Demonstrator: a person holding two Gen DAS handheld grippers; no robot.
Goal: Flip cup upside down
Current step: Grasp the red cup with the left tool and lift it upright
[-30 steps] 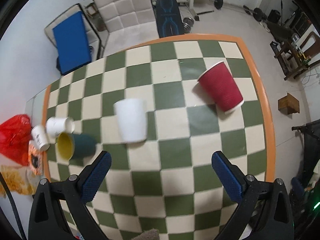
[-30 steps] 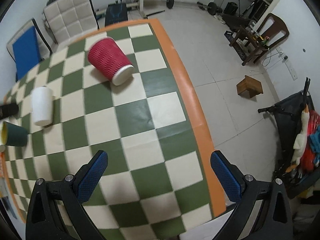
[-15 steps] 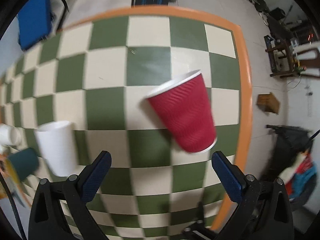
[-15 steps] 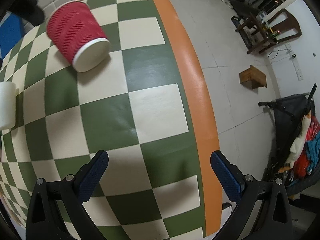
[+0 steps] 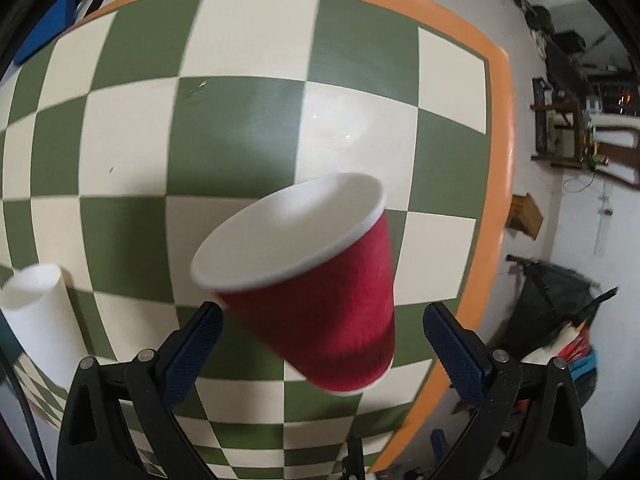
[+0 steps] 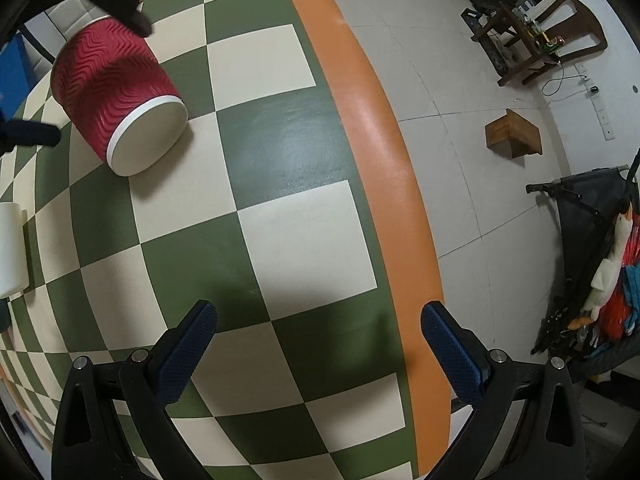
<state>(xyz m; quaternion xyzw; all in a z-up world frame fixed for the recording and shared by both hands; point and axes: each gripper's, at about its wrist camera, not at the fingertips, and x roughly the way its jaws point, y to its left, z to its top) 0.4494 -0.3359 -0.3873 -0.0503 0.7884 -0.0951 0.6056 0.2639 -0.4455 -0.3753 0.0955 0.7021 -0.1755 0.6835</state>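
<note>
A red ribbed paper cup (image 5: pixel 320 300) lies on its side on the green and cream checkered table (image 5: pixel 240 120), its white rim pointing away from me. My left gripper (image 5: pixel 320 336) is open, its blue fingers either side of the cup's body, not touching it. In the right wrist view the same cup (image 6: pixel 116 96) lies at the far left with its white base facing me, and the left gripper's dark fingers (image 6: pixel 124 8) flank it. My right gripper (image 6: pixel 320 340) is open and empty above the table near its orange edge (image 6: pixel 384 184).
A white cup (image 5: pixel 44 320) lies on its side at the table's left; it also shows in the right wrist view (image 6: pixel 12 252). The orange table edge (image 5: pixel 500 160) runs close on the right, with floor, a wooden block (image 6: pixel 514 136) and chairs beyond.
My left gripper has moved forward and to the right, from over the white cup to around the red cup. My right gripper has moved lower and closer to the table's edge.
</note>
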